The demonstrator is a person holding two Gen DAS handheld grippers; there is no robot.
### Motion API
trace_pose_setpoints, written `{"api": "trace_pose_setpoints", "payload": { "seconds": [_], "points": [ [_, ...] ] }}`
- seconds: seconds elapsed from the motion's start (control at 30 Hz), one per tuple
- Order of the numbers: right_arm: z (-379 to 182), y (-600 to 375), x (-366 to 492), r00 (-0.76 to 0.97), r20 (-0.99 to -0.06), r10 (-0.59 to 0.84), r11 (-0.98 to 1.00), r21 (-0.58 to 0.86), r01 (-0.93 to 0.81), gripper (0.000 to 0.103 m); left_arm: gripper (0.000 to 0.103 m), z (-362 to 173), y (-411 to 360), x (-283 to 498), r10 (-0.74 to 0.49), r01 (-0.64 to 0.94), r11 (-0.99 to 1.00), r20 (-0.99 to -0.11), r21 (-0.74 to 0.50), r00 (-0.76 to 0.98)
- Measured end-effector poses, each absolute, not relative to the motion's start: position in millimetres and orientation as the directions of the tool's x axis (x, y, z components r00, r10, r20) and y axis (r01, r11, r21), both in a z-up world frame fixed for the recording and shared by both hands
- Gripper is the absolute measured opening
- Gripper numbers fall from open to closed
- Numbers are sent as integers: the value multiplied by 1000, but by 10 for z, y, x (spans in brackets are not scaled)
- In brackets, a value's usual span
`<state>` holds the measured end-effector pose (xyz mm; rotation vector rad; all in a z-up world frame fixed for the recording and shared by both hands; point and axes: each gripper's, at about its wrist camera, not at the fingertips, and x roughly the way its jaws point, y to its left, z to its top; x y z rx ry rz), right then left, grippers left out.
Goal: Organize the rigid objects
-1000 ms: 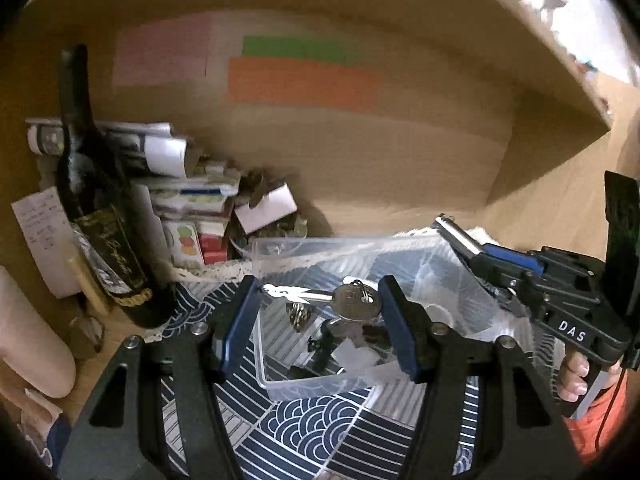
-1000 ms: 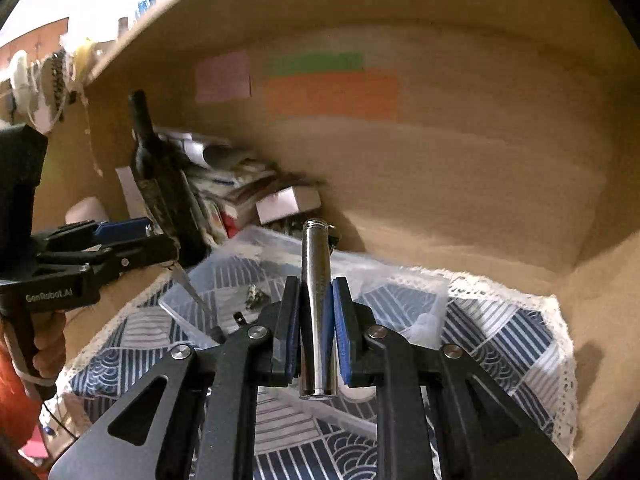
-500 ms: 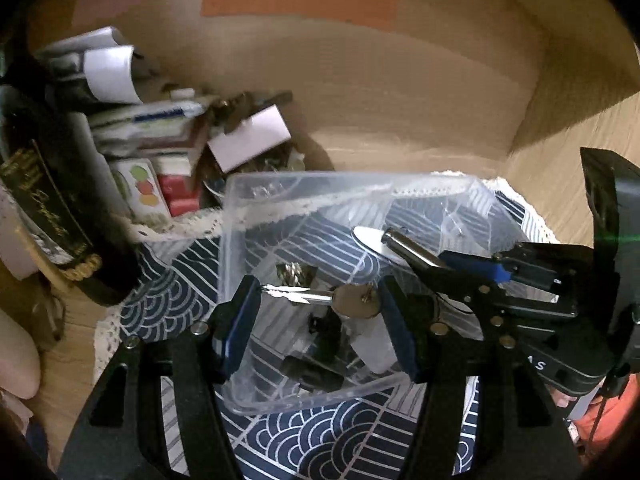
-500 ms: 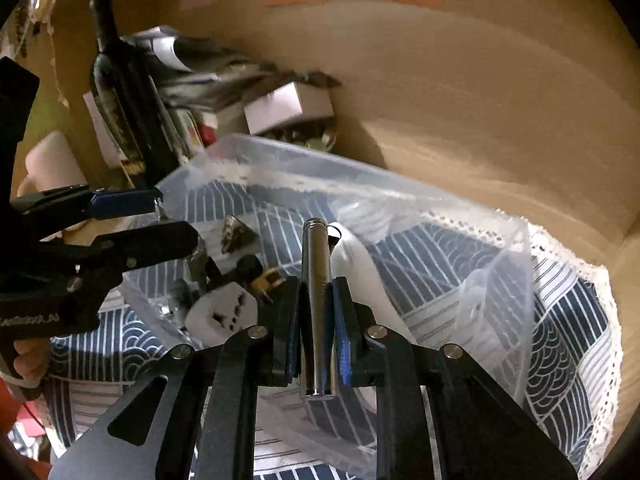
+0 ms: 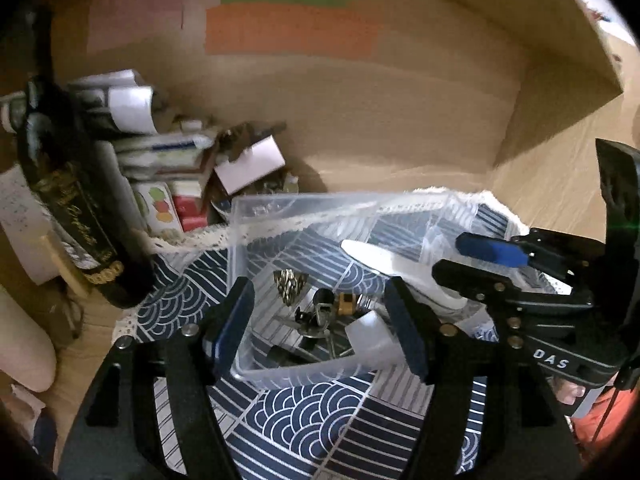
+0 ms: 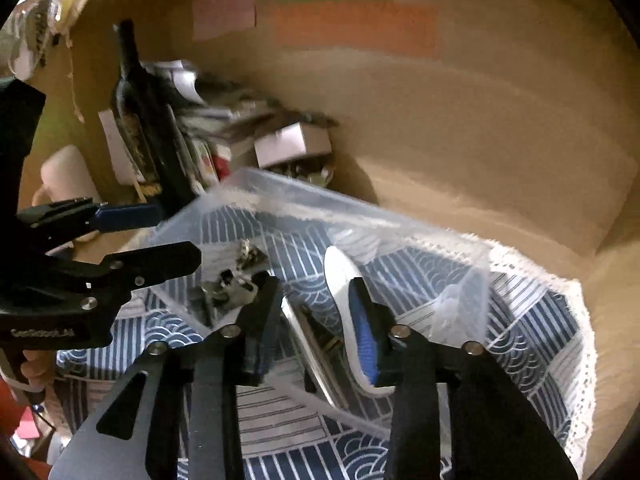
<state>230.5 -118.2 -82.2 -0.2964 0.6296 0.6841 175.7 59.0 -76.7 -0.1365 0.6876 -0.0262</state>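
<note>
A clear plastic bin [image 5: 280, 216] [image 6: 420, 232] stands on a blue wave-pattern cloth [image 5: 316, 420] inside a wooden shelf. In it lie a key bunch [image 5: 316, 320], a small metal ornament [image 5: 290, 284], a white adapter [image 5: 372, 340], a white oval piece [image 5: 380, 258] [image 6: 340, 276] and a silver metal cylinder [image 6: 308, 340]. My left gripper [image 5: 320, 320] is open and empty over the bin's near edge. My right gripper [image 6: 314, 312] is open and empty above the cylinder, and it shows at the right of the left wrist view [image 5: 480, 264].
A dark wine bottle [image 5: 68, 184] [image 6: 144, 128] stands left of the bin. Boxes and papers [image 5: 172, 168] are piled behind it, with a small white box [image 5: 250, 164] [image 6: 294, 144]. The shelf's back wall carries coloured paper strips [image 5: 292, 30].
The left gripper let go of the keys, which now lie in the bin. The right gripper opened and the metal cylinder dropped into the bin.
</note>
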Motion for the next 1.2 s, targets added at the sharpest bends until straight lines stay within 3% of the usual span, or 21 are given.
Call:
{"api": "trace_pose_setpoints", "payload": {
  "seconds": [0.07,0.2,0.3,0.43,0.53,0.87,1.2],
  "points": [
    [-706,-1240,2193,624,-598,503,749,-59,-659,39,71,-676,576,1647,-55,-23,992,-603,-121,796],
    [-489,-1370,1943,679,-525,513,769,-70,-635,61,76,-478,523,1406,-45,-19,994,-546,-111,837],
    [-340,-1479,1740,716,-468,518,784,-77,-616,72,83,-337,439,1208,-30,-26,994,-496,-107,868],
    [-185,-1612,1467,764,-395,511,806,-89,-585,91,84,-176,303,959,-15,-31,995,-441,-96,898],
    [-103,-1702,1301,781,-353,515,814,-83,-574,102,94,-84,202,787,-2,-35,996,-399,-86,917],
    [-15,-1871,949,809,-278,517,831,-65,-553,103,103,71,-83,364,17,-30,999,-303,-39,953],
    [17,-1968,794,826,-239,511,843,-51,-536,103,103,103,-126,253,14,-30,998,-285,-51,959]
  ]
}}
